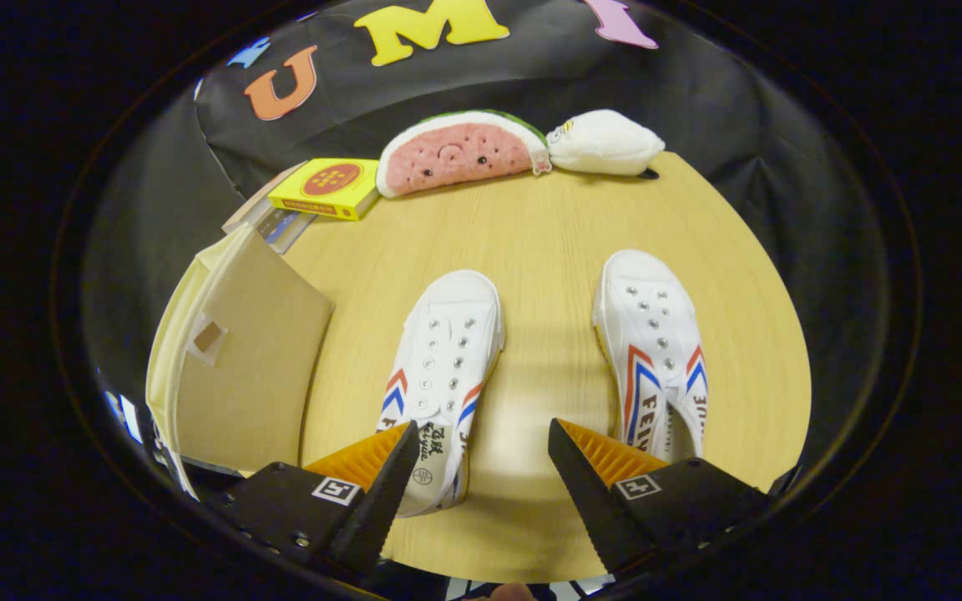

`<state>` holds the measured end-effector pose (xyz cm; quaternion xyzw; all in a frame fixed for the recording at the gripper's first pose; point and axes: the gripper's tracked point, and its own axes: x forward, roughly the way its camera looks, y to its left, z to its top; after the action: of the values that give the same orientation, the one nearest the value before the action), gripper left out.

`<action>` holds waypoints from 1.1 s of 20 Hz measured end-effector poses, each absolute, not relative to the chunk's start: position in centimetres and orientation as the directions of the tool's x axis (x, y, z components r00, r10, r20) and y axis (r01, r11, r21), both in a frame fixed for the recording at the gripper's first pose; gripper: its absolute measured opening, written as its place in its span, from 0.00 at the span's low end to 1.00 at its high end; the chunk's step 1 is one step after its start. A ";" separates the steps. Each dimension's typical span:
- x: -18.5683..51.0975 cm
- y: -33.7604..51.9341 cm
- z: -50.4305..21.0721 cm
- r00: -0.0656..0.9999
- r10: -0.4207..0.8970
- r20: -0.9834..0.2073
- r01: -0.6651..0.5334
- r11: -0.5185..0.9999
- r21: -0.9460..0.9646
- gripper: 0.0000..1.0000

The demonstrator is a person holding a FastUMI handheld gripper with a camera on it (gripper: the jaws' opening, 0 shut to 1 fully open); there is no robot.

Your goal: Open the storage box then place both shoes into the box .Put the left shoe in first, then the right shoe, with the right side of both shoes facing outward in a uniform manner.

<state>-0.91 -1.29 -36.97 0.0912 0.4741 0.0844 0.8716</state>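
The gripper [481, 451] hangs released, fingers spread, above the table [548, 225]. The left shoe [439, 376] lies just ahead of them, the right shoe [656, 351] beside it, and the storage box [239, 367] stands open alongside. Canvas uppers look light and soft; the heel collar likely offers the firmest hold.

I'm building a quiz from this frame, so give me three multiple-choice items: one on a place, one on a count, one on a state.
1. Where does the storage box stand?
A. beside the left shoe
B. between the shoes
C. behind the watermelon plush

2. How many shoes are on the table?
A. one
B. two
C. three

3. How are the jaws of the gripper?
A. shut on a shoe
B. shut on the box
C. open, holding nothing

Answers: 1 A, the box flanks the left shoe; 2 B, the left shoe and the right shoe lie apart; 3 C, bare table shows between the jaws.
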 end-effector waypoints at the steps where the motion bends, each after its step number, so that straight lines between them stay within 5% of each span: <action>1: -0.9 -1.3 -37.6 0.520 0.229 -0.823 -0.062 0.971 0.231 0.94; 6: 0.5 -0.7 -38.6 0.503 0.231 -0.833 -0.046 0.970 0.240 0.91; 8: 1.0 -0.3 -39.1 0.496 0.231 -0.837 -0.042 0.969 0.242 0.71; 12: 1.3 0.8 -39.7 0.461 0.252 -0.851 -0.036 0.963 0.266 0.50; 15: 1.3 1.5 -39.6 0.447 0.265 -0.855 -0.031 0.959 0.281 0.19; 18: 1.2 1.5 -39.4 0.435 0.280 -0.855 -0.007 0.951 0.308 0.04; 22: 1.0 1.7 -38.7 0.443 0.332 -0.833 0.017 0.926 0.378 0.00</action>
<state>0.96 1.66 -38.70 0.1681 0.5191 0.0945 0.8326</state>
